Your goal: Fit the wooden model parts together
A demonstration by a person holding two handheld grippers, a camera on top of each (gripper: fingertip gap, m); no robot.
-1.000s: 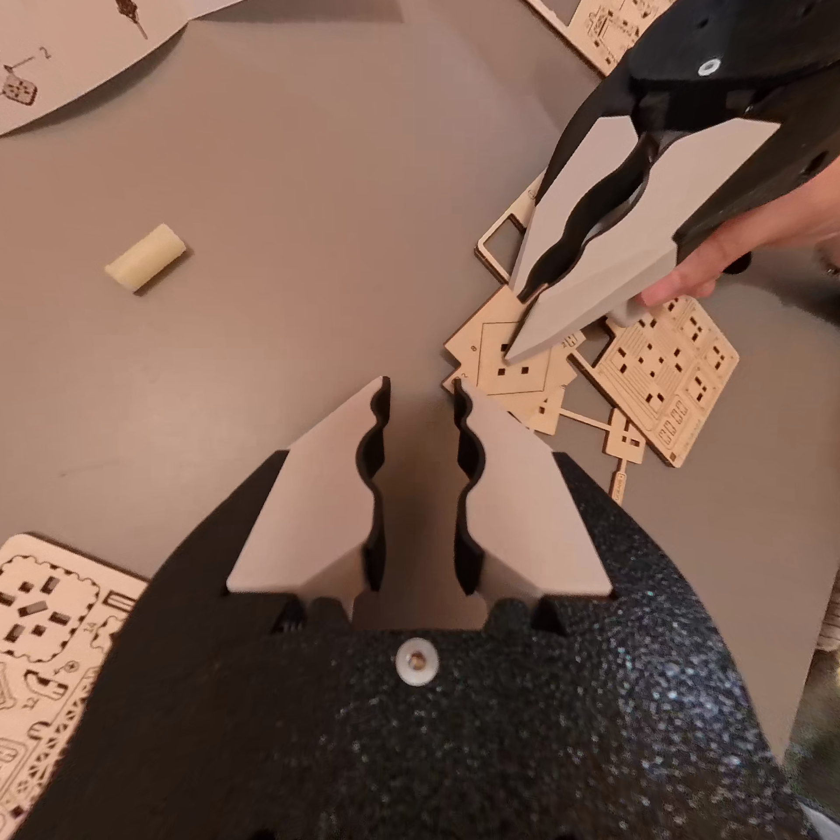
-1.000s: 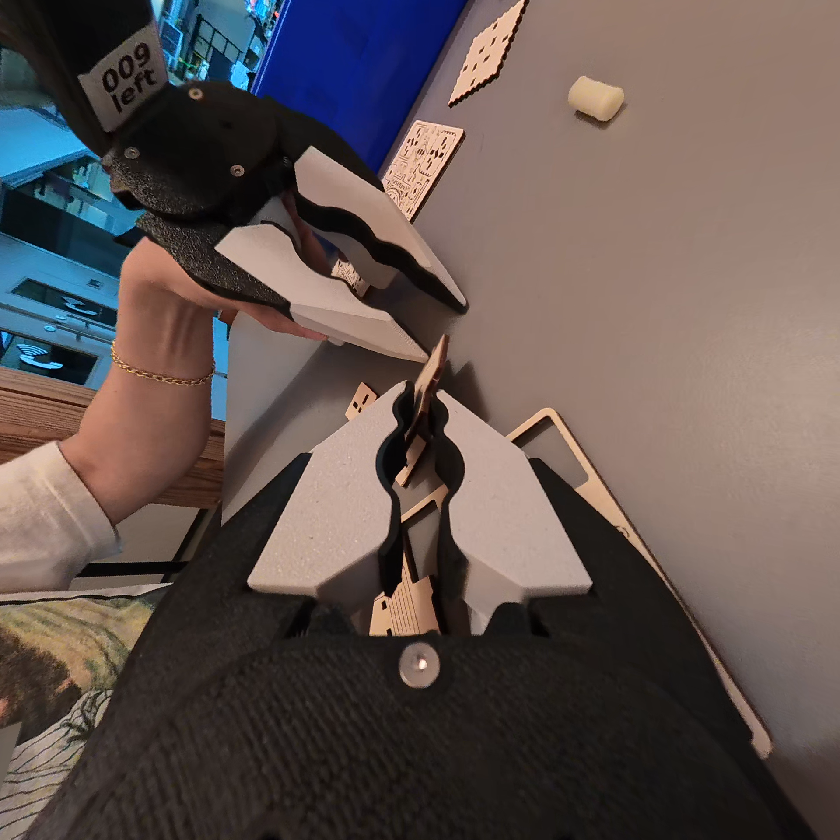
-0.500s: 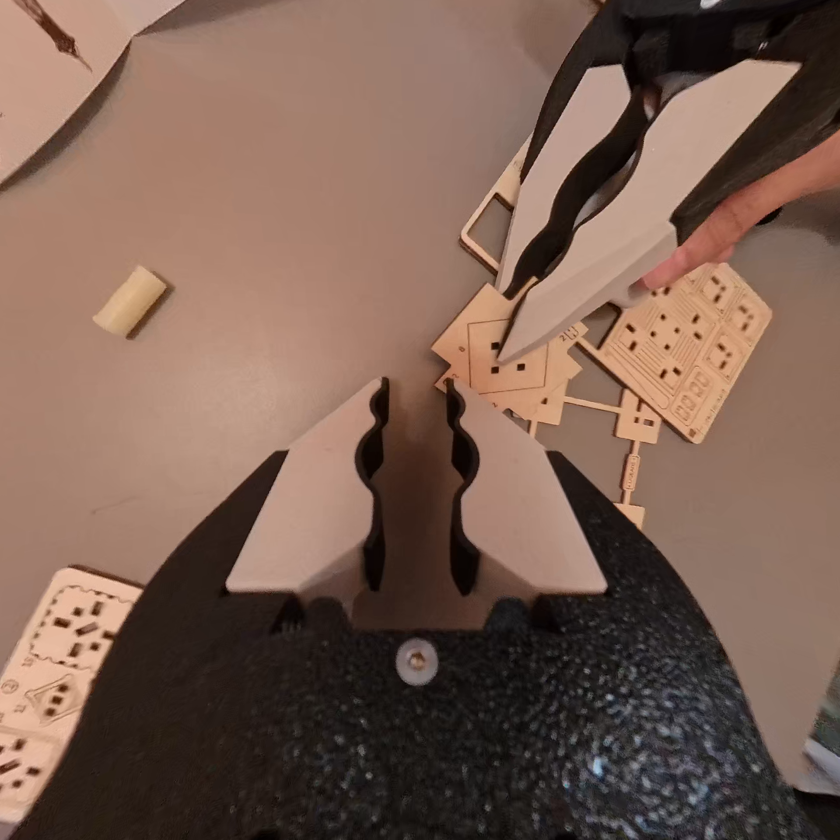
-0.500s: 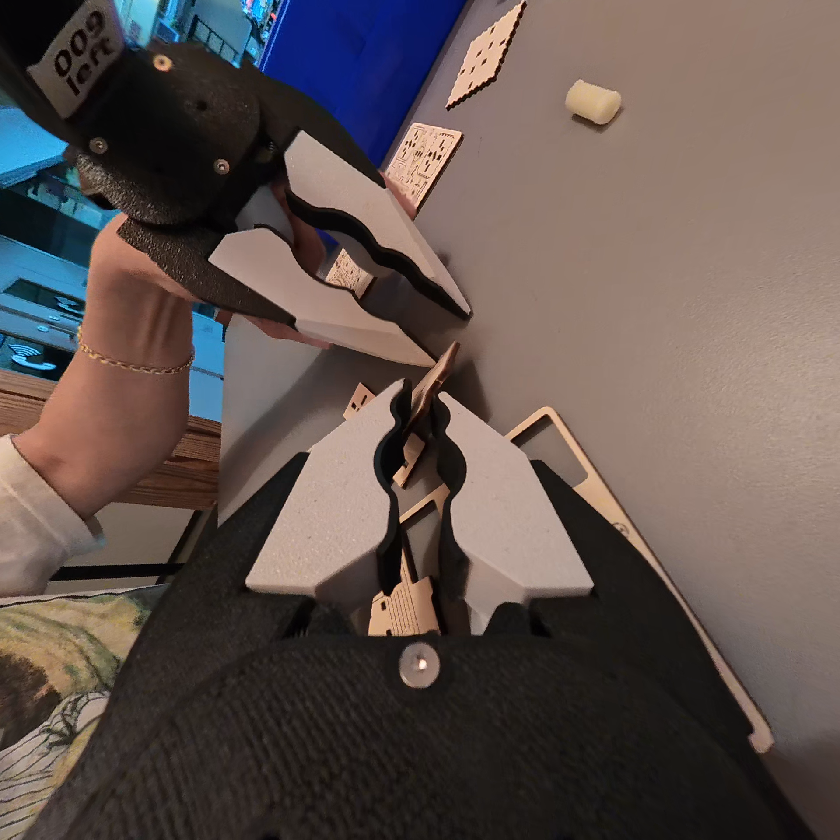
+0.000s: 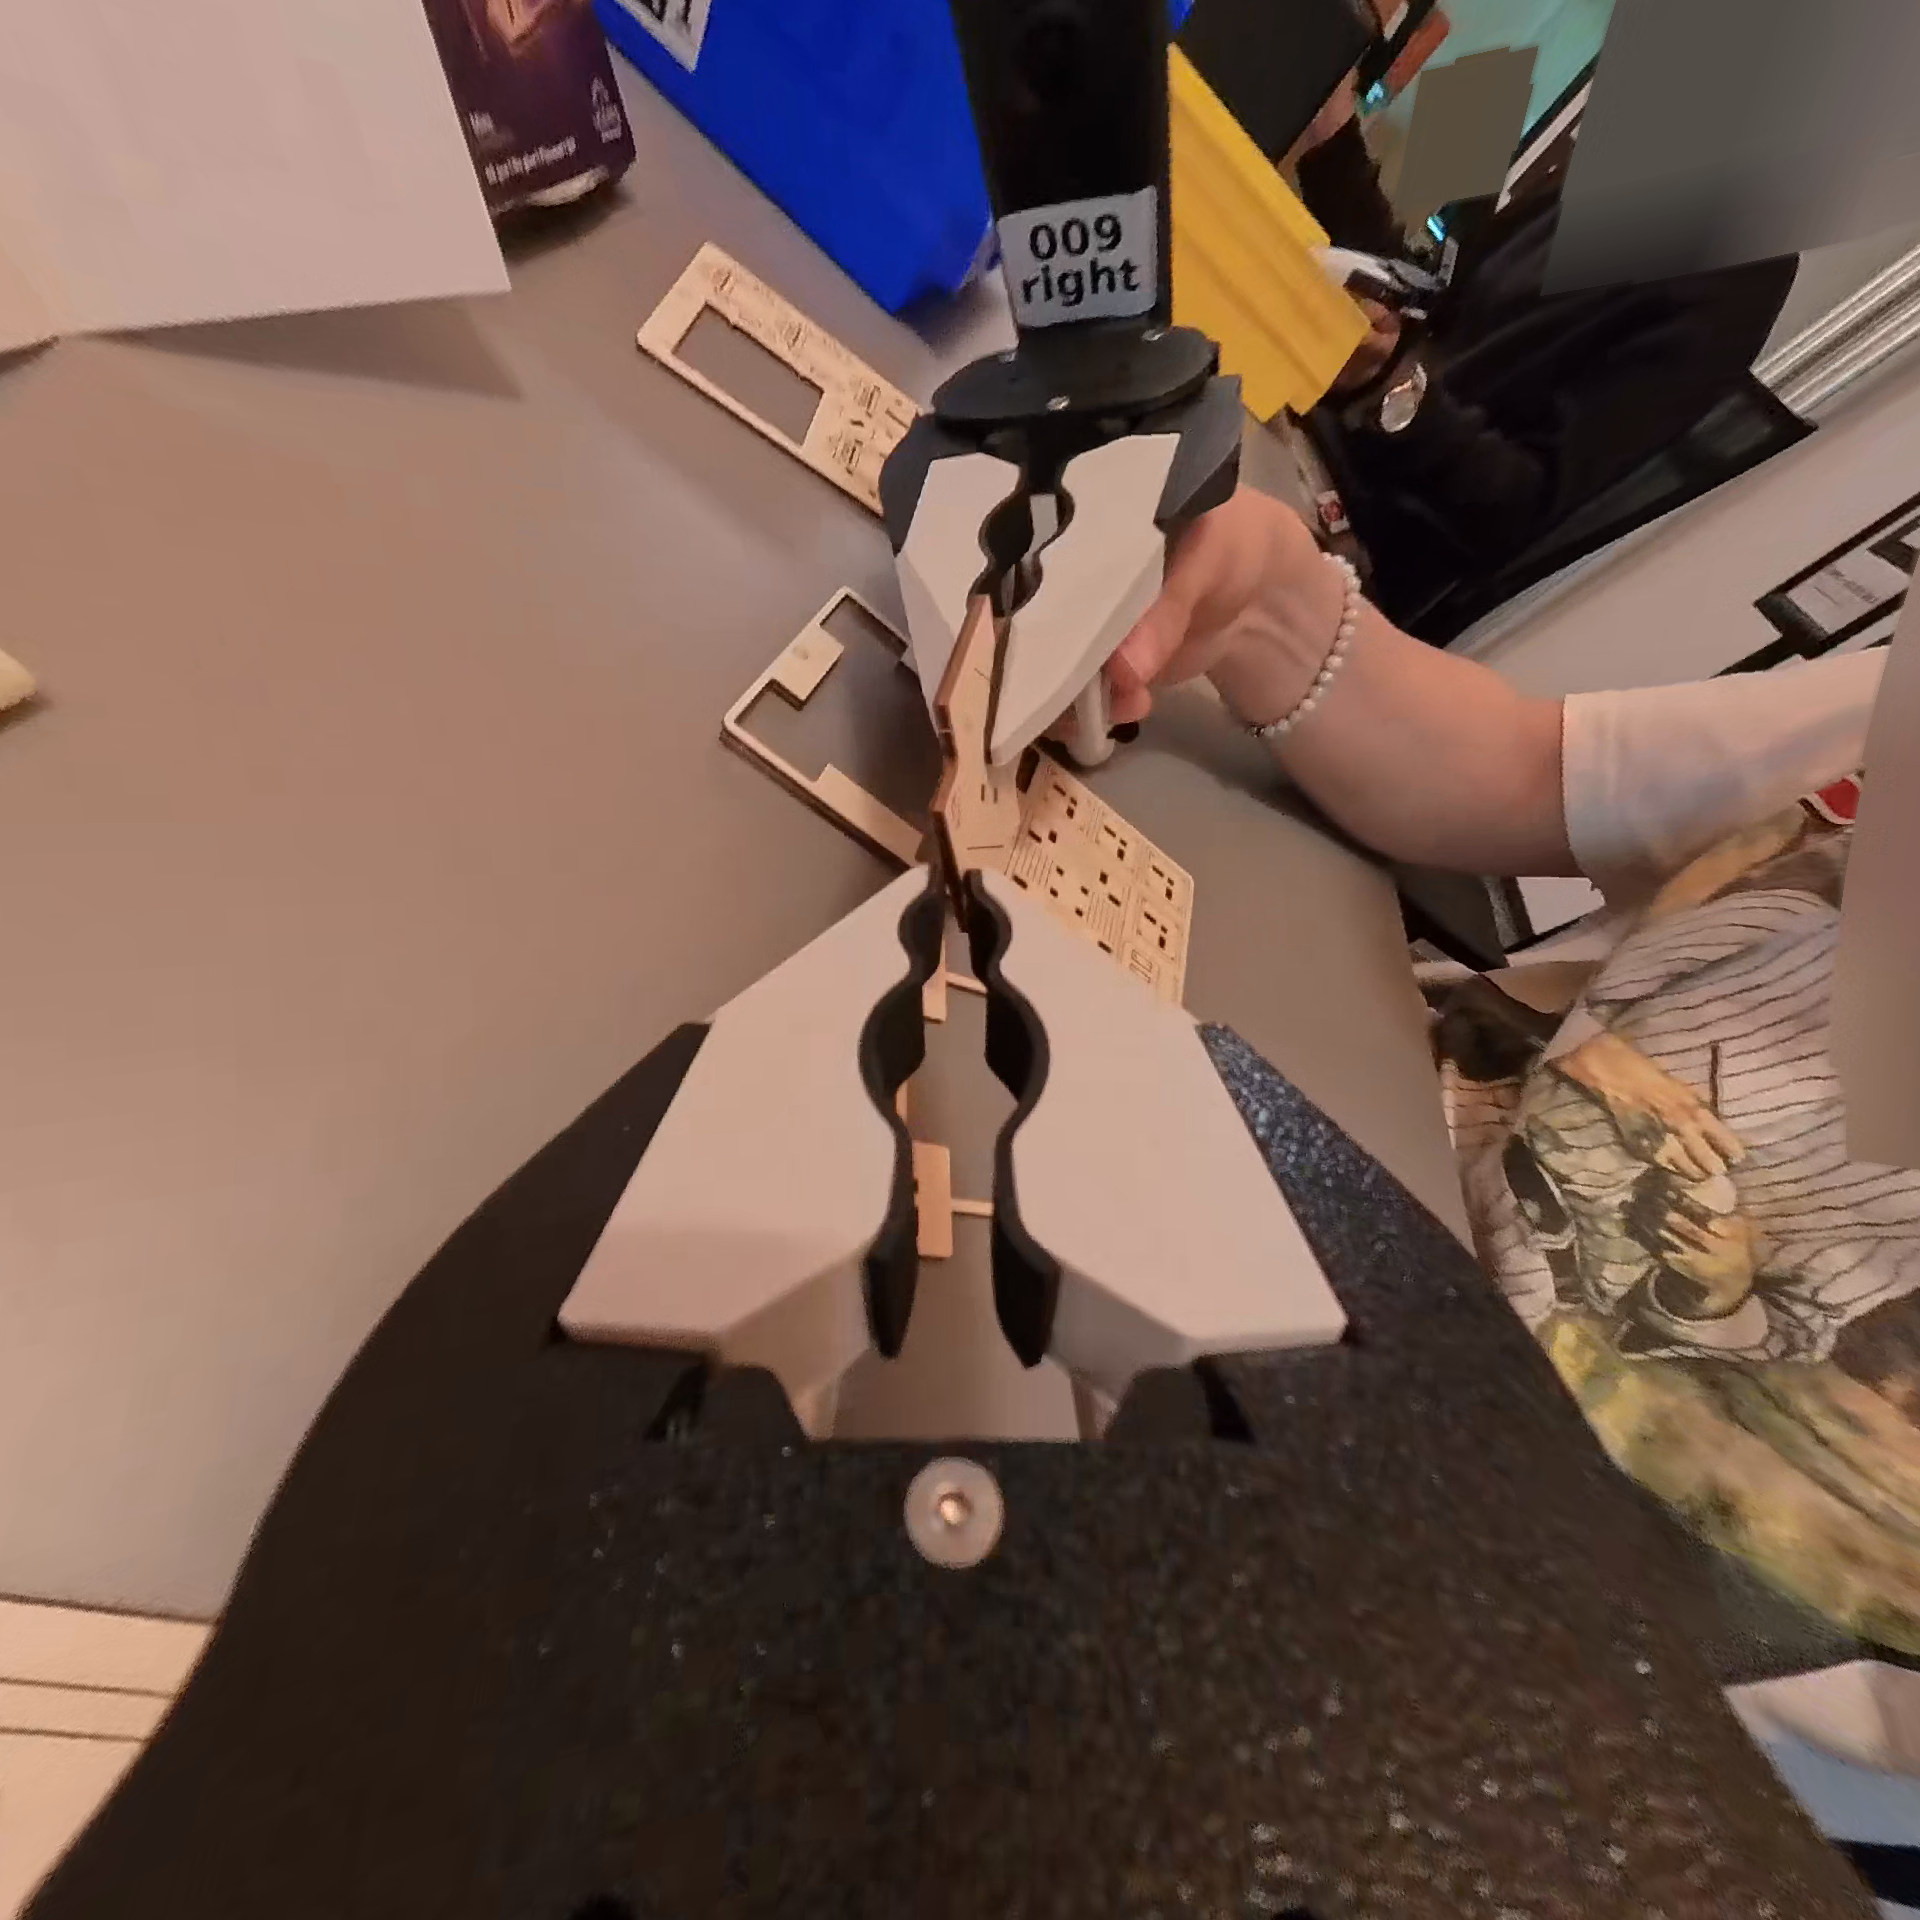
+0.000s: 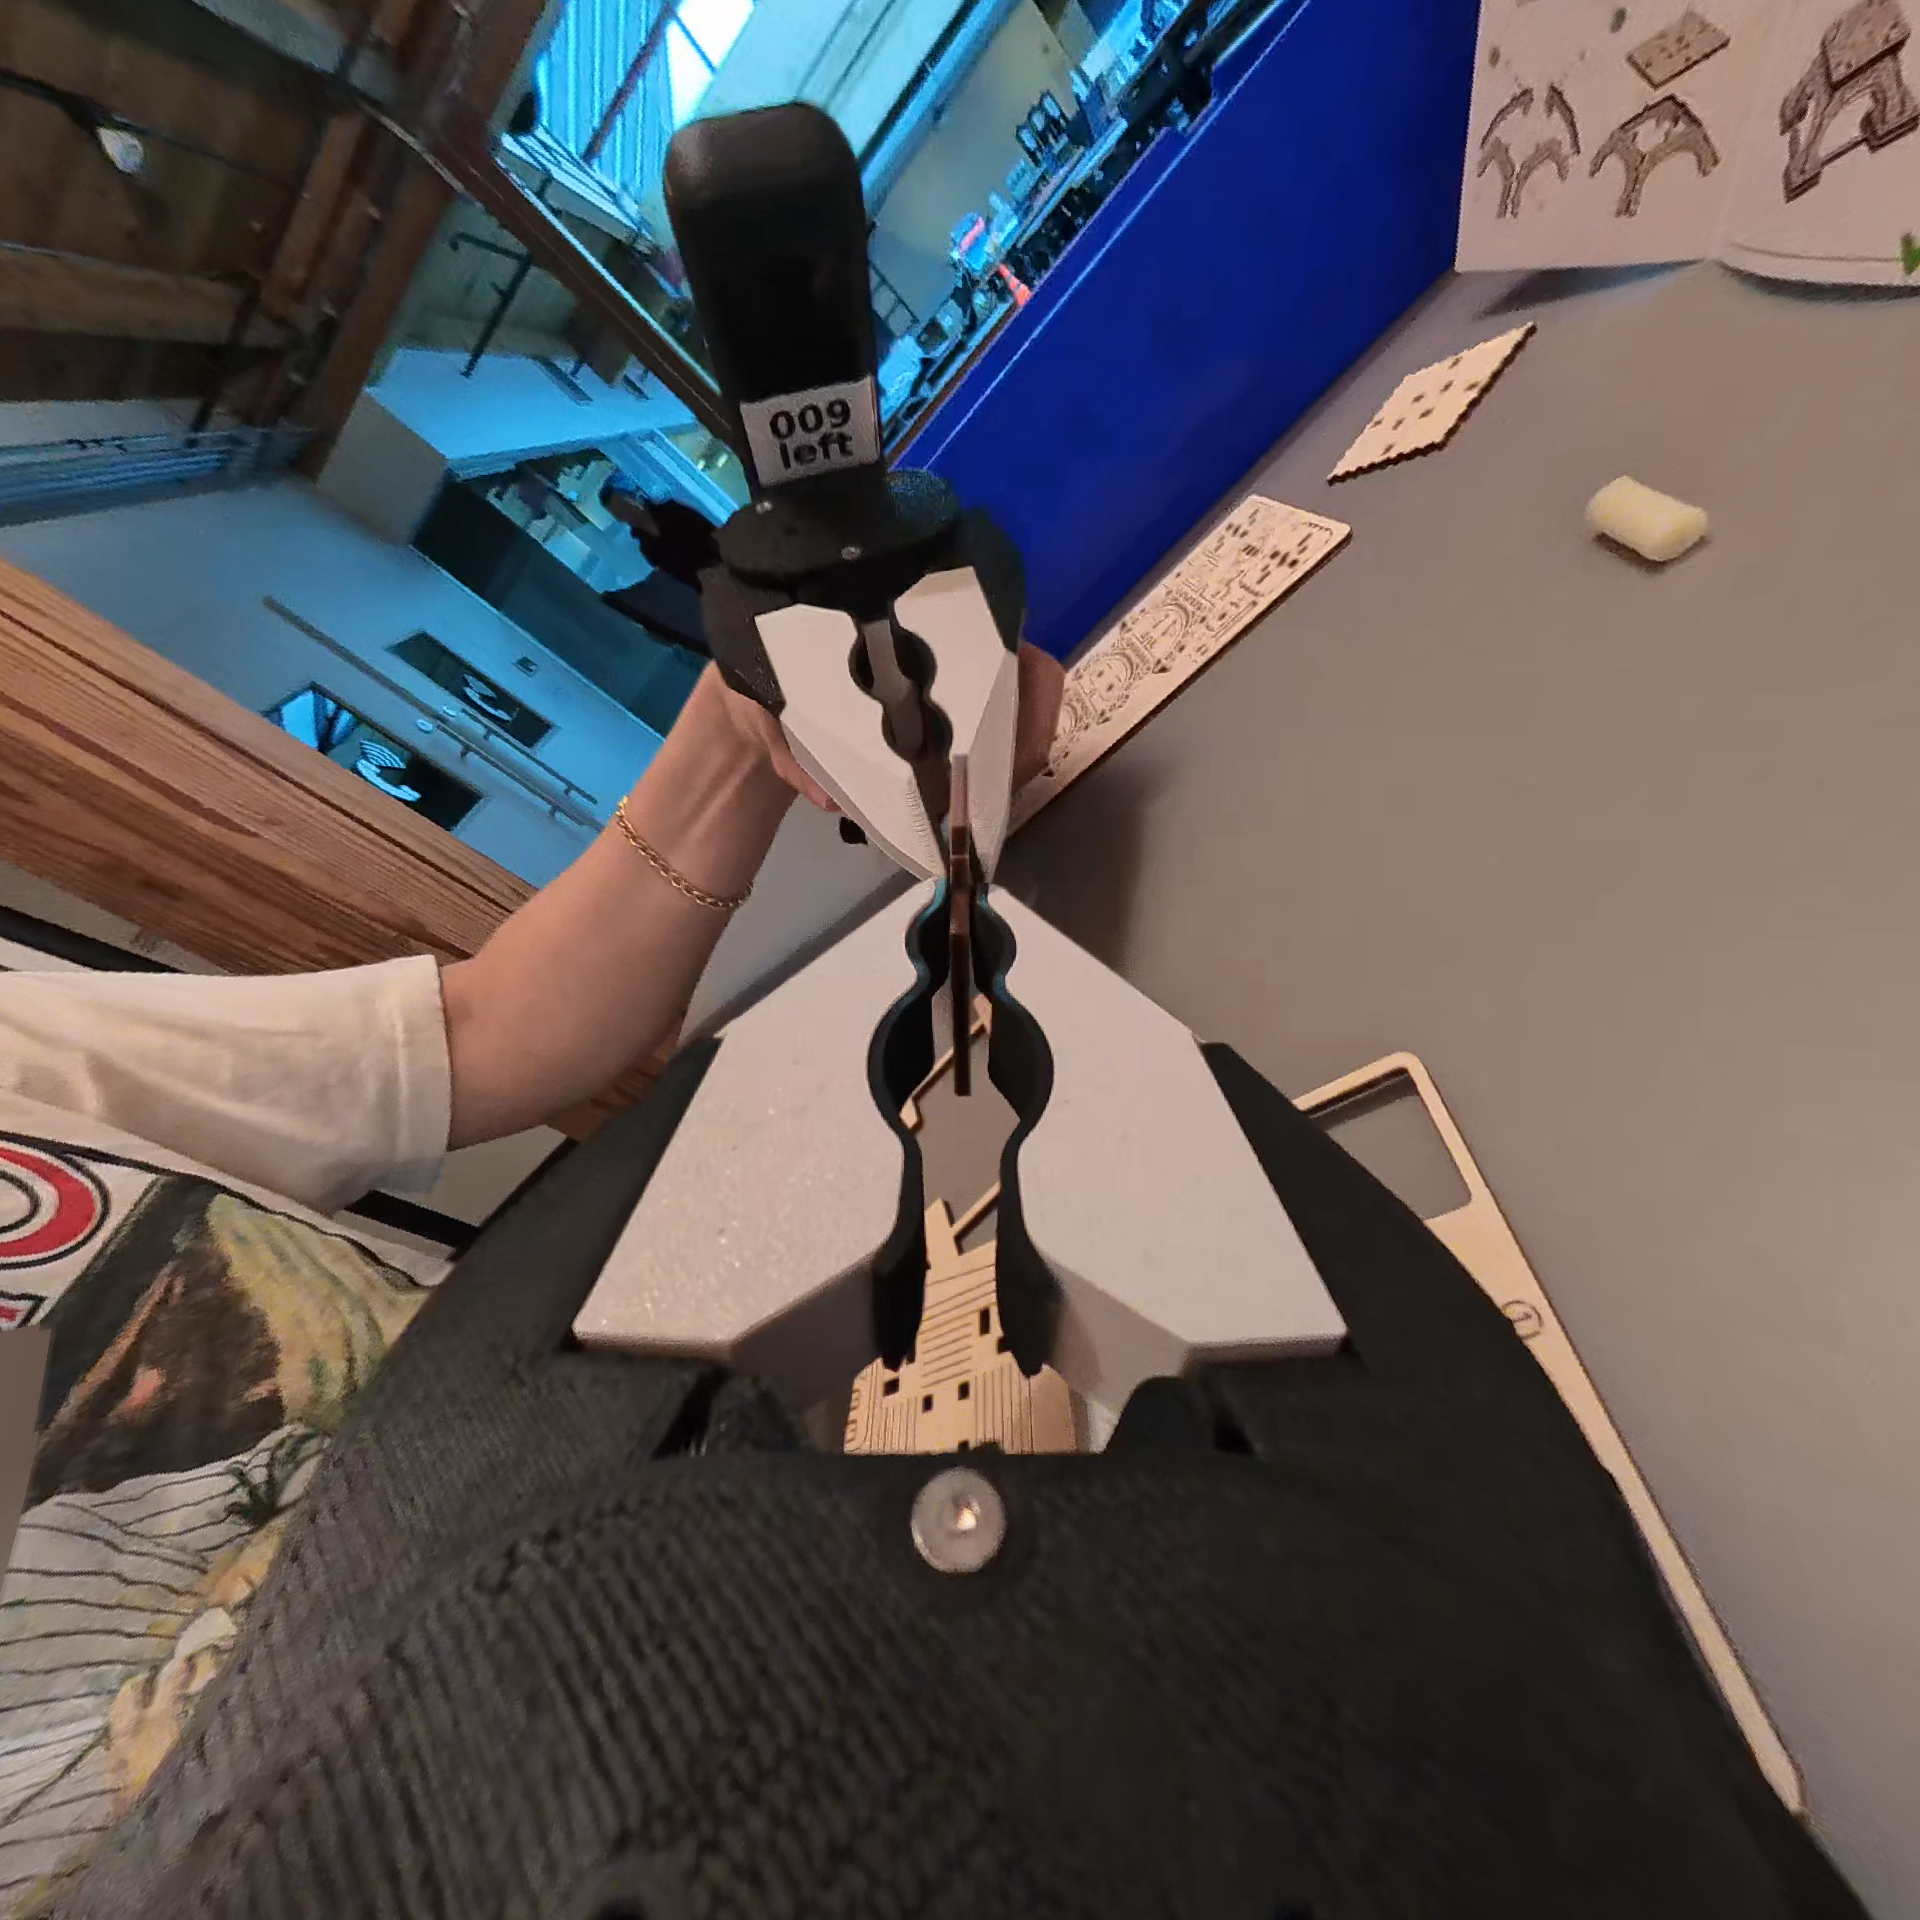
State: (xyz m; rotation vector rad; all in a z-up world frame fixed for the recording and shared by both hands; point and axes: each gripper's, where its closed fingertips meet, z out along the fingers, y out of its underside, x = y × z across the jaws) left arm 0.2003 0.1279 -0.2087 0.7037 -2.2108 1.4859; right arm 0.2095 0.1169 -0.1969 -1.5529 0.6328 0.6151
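A small flat wooden part is held edge-on above the grey table between my two grippers, which face each other tip to tip. My right gripper is shut on one end of the part. My left gripper is shut on the other end, its tips pinching the thin edge. In the left wrist view the right gripper points towards me from behind the part. In the right wrist view the left gripper does the same. How far the part reaches into each grip is hidden.
A punched wooden sheet and an empty wooden frame lie under the grippers. Another frame, a blue box, white paper, a pale foam cylinder, an uncut sheet and a small square piece lie around. Both grippers' tips are close together, under 4 cm apart.
My left gripper has swung up from pointing down at the table, open and empty, to face the right gripper and has shut on the part. The right gripper has turned the part towards it.
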